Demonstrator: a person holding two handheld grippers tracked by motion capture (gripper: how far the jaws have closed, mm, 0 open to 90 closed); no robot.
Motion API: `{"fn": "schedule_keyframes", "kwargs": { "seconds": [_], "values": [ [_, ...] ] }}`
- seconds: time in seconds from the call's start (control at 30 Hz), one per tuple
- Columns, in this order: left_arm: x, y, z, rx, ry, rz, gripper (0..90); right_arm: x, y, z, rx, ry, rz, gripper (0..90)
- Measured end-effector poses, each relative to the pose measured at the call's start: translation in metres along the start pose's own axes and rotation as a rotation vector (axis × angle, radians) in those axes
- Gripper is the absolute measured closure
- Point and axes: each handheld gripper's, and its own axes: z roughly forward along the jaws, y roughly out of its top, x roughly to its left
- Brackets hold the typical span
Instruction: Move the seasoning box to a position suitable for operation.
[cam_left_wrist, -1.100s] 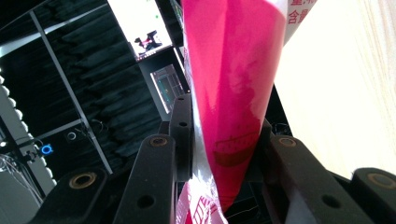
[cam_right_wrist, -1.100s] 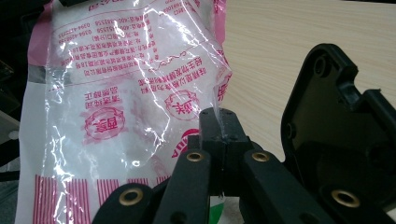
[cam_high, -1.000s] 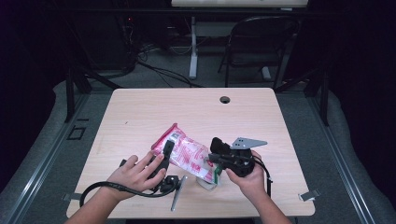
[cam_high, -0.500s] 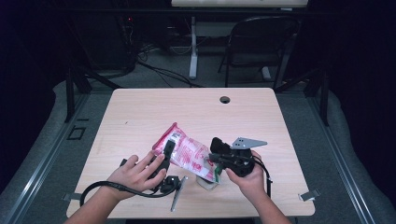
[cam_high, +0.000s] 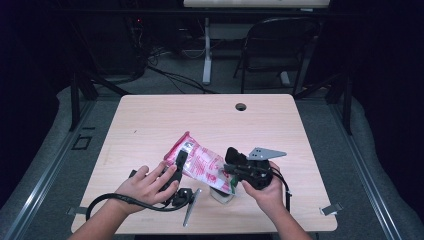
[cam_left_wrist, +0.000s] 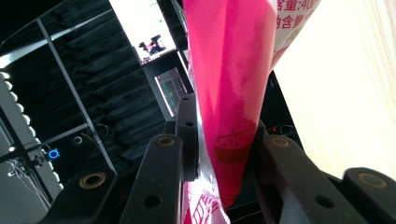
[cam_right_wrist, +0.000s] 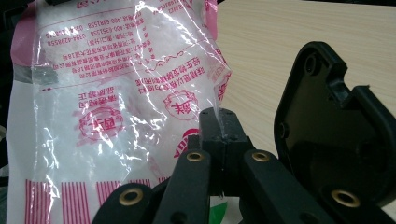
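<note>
Near the surface's (cam_high: 150, 115) front edge, the pink-and-white plastic bag (cam_high: 200, 162) is stretched between right tongs (cam_high: 231, 170) pinching its corner and left tongs (cam_high: 179, 162), just closing around its pink end; next, probably pulling it open.

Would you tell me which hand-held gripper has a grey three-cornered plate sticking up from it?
The right hand-held gripper: its grey plate stands above the hand.

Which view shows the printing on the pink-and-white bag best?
The right gripper view: the bag fills it close up, its red lettering sharp. The high view shows the whole bag, small. The left gripper view shows a pink fold between the jaws.
</note>
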Motion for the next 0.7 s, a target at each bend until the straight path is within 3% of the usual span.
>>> {"fn": "schedule_keyframes", "kwargs": {
  "seconds": [0.7],
  "values": [
    [0.0027, 0.0029, -0.0007, -0.007, 0.001, 0.026, 77.2, -0.0013, -0.0025, 0.0012, -0.001, -0.021, -0.003, 90.0]
  ]
}}
